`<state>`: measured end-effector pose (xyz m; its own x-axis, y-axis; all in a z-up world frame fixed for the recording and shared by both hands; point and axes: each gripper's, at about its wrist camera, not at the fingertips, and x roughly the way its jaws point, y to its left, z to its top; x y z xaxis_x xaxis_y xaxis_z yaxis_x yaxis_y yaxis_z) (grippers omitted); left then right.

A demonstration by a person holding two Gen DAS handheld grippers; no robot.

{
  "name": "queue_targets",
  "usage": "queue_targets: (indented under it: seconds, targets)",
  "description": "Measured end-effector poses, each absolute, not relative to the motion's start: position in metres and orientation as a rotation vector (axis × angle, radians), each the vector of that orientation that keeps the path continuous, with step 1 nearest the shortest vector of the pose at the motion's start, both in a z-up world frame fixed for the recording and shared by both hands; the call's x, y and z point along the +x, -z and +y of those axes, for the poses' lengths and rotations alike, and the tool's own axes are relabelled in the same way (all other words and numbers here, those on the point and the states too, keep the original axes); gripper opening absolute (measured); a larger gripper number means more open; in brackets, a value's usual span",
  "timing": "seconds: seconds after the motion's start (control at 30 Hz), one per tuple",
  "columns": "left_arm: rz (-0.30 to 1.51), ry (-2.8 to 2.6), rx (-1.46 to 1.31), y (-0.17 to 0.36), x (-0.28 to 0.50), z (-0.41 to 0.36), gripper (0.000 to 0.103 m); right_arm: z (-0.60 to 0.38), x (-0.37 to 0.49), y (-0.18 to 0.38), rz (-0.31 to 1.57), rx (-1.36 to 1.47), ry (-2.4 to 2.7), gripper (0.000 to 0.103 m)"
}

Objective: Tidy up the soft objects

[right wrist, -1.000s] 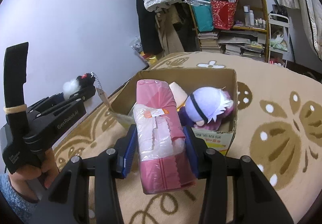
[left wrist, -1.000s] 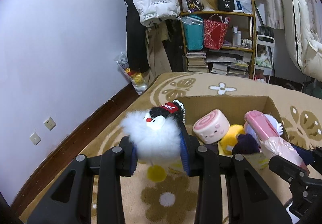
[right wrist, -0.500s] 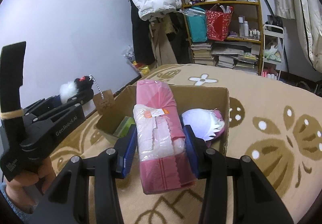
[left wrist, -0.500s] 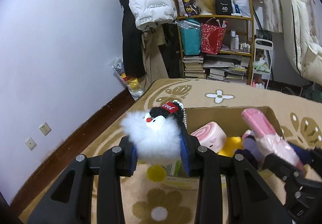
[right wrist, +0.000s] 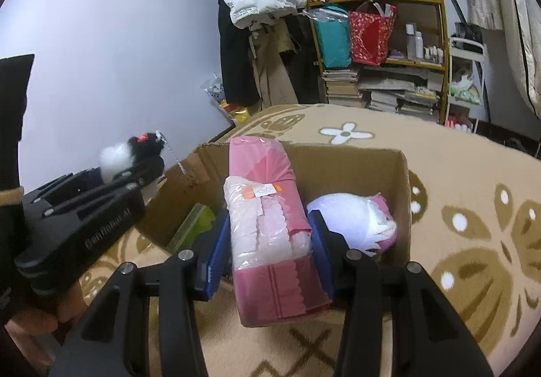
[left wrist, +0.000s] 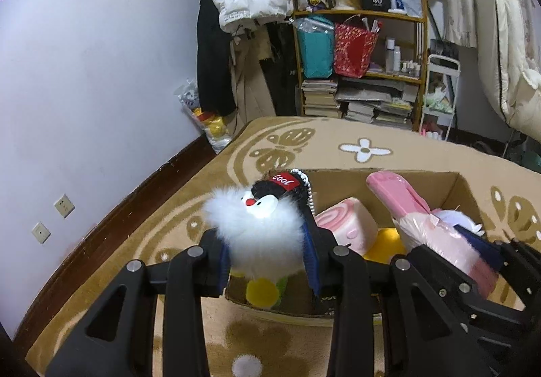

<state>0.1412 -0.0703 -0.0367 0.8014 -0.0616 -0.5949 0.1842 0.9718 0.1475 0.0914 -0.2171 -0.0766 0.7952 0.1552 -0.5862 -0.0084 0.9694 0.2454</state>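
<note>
On the patterned rug (right wrist: 473,174) sits your open cardboard box (right wrist: 404,174), holding a white-and-pink plush (right wrist: 351,218) at its right wall, a pink roll plush (left wrist: 348,224) and something yellow (left wrist: 383,243). Over the box's near edge, your right gripper (right wrist: 267,253) pinches a pink wrapped pack (right wrist: 267,228) between blue pads, tilted up. Over the near left corner, your left gripper (left wrist: 267,258) squeezes a fluffy white penguin toy (left wrist: 260,231), red "Cool" tag on its cap, bead chain hanging.
</note>
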Motion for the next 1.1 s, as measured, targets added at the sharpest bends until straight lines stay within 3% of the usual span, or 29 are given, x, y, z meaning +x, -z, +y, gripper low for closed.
queue_targets:
  seconds: [0.27, 0.4, 0.67, 0.8, 0.97, 1.1]
  targets:
    - [0.707, 0.117, 0.180, 0.050, 0.151, -0.064, 0.039, -0.215, 0.097, 0.074, 0.643, 0.226, -0.095, 0.048]
    - [0.705, 0.103, 0.204, 0.051, 0.148, -0.064, 0.058, -0.218, 0.098, 0.076, 0.654, 0.236, -0.093, 0.050]
    - [0.696, 0.104, 0.194, 0.044, 0.138, -0.057, 0.086, -0.219, 0.087, 0.069, 0.643, 0.237, -0.073, 0.082]
    - [0.675, 0.077, 0.223, 0.038, 0.131, -0.054, 0.099, -0.221, 0.079, 0.065, 0.635, 0.250, -0.063, 0.089]
    - [0.663, 0.061, 0.220, 0.029, 0.121, -0.045, 0.101, -0.224, 0.069, 0.057, 0.622, 0.258, -0.050, 0.102]
    - [0.666, 0.074, 0.182, 0.022, 0.113, -0.035, 0.102, -0.228, 0.061, 0.051, 0.615, 0.265, -0.034, 0.102]
